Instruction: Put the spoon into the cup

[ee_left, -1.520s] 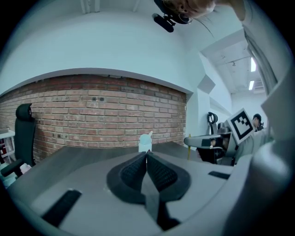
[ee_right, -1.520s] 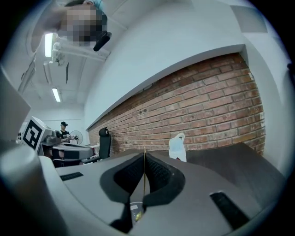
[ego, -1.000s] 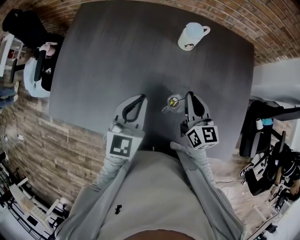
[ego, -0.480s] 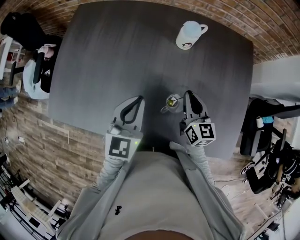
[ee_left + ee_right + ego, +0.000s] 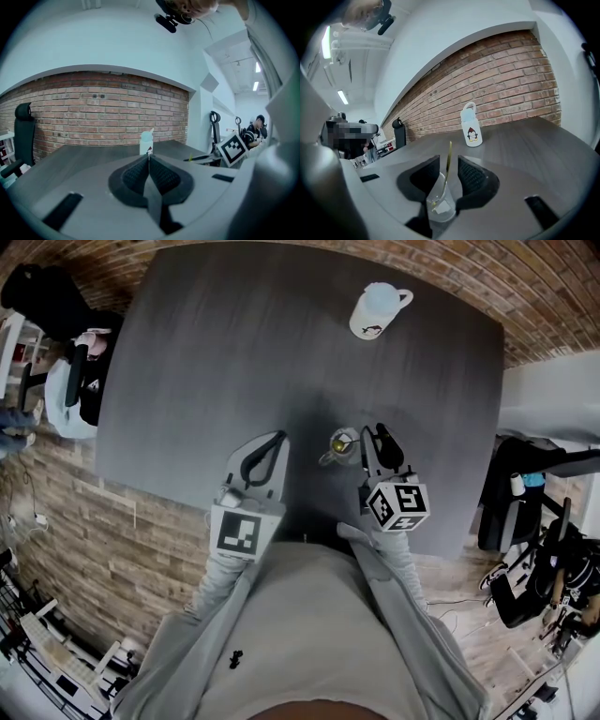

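Since a second ago our right gripper (image 5: 378,434) has sunk a little toward the surface (image 5: 244,352), and its jaws, closed then, are opening now. We see them standing apart in the right gripper view, with a gap on either side of the spoon (image 5: 447,173), so the pads do not press on it. That spoon is in the cup (image 5: 440,201), bowl down at the bottom, with its thin yellowish handle leaning against the rim and rising between the two jaws. We see the clear glass cup upright on the surface, low between the jaws and near the edge closest to us. Our left gripper (image 5: 277,438) has kept its place beside it, apart from the cup, and its jaws are closed together with nothing between them. Far across the surface stands a white bottle (image 5: 378,310) with a penguin picture on it, upright and well apart from both grippers. We see a brick wall (image 5: 93,112) behind the surface in both gripper views. Grey sleeves (image 5: 225,577) run from our body out to the grippers.
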The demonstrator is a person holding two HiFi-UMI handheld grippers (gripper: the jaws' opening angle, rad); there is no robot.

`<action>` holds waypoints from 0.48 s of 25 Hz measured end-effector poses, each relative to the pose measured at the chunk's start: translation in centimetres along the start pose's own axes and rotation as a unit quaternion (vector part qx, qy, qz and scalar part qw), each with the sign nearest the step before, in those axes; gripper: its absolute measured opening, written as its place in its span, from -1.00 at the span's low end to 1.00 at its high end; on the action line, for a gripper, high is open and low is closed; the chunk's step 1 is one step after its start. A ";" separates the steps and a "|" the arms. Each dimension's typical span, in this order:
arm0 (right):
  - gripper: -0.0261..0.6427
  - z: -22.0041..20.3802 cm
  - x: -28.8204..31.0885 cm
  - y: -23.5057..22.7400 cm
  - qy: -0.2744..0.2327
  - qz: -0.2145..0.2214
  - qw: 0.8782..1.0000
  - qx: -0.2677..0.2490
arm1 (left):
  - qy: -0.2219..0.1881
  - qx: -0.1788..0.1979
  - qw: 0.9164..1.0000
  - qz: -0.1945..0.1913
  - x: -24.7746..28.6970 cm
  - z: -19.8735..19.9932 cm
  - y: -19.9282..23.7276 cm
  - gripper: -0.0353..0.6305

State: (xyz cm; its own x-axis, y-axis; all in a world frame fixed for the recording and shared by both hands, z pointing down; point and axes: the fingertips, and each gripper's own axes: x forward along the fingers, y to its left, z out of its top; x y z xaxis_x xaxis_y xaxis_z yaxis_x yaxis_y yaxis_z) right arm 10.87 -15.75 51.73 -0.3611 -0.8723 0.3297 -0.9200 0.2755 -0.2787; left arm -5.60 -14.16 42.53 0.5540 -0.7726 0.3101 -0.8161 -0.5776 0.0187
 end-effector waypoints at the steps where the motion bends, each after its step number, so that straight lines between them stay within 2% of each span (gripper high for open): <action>1: -0.59 -0.1 0.0 0.0 0.003 0.001 1.000 0.000 | 0.000 0.000 1.000 0.000 0.0 0.0 -0.1 -0.83; 12: -0.52 0.8 -0.8 -0.1 0.000 0.002 1.000 -0.016 | -0.013 0.005 1.000 -0.006 0.0 1.0 -0.9 -0.83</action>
State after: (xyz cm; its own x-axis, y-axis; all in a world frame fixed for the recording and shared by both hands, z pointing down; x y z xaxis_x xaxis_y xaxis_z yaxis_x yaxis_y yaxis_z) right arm 11.36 -15.41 50.74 -0.3643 -0.8714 0.3286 -0.9231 0.2913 -0.2510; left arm -4.73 -13.90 41.60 0.5680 -0.7722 0.2848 -0.8078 -0.5893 0.0132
